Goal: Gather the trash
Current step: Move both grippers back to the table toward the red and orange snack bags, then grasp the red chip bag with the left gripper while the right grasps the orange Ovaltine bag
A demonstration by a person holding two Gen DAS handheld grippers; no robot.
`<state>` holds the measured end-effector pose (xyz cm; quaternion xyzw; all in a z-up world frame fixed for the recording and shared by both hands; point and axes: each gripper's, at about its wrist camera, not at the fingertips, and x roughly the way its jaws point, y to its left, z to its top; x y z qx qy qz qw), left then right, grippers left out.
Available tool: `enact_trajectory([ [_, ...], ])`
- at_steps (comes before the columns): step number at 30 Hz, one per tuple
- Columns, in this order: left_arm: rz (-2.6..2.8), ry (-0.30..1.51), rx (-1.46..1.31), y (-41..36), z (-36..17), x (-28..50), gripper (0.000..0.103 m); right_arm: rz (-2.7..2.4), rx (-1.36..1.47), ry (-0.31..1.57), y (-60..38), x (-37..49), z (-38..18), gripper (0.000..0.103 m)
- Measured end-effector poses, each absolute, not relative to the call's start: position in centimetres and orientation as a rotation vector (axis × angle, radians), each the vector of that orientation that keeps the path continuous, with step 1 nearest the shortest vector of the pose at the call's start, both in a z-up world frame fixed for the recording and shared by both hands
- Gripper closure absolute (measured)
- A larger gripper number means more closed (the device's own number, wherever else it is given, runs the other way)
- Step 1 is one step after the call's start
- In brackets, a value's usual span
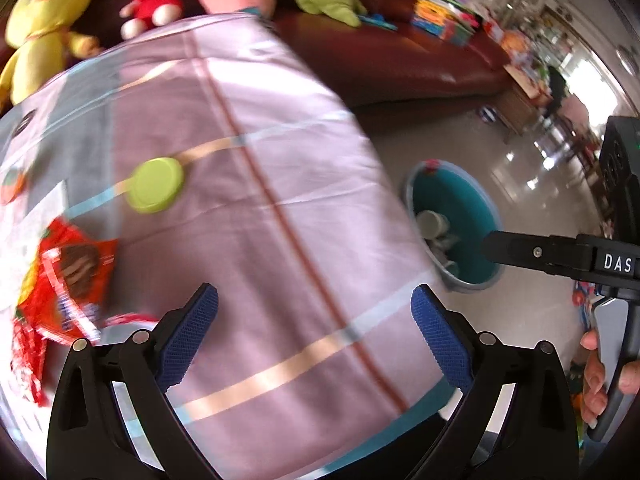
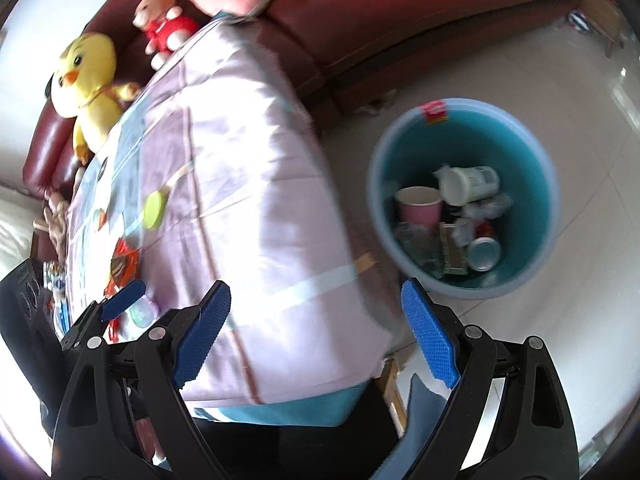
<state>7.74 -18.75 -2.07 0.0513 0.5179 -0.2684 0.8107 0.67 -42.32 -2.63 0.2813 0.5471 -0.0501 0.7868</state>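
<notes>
Right wrist: right tool [image 2: 316,332] gapes empty beside blue bin [image 2: 536,152].

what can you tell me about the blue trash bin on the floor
The trash bin is a round, open-topped tub, plastic by the look, with a pale blue rim and a deeper teal inside. It stands upright on the glossy tiled floor, beside the cloth-covered table and apart from it. A small red sticker sits on its far rim. Inside lie a pink paper cup, a white cup, a drink can and crumpled scraps. Nothing grips it.
</notes>
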Motion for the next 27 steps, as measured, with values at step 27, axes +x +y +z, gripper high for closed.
enact_trajectory([
  [27, -0.273, 1.126, -0.033, 7.4, -4.9, 11.9, 0.006, 0.225, 0.312, 1.354, -18.1, 13.4, -3.2, 0.020],
])
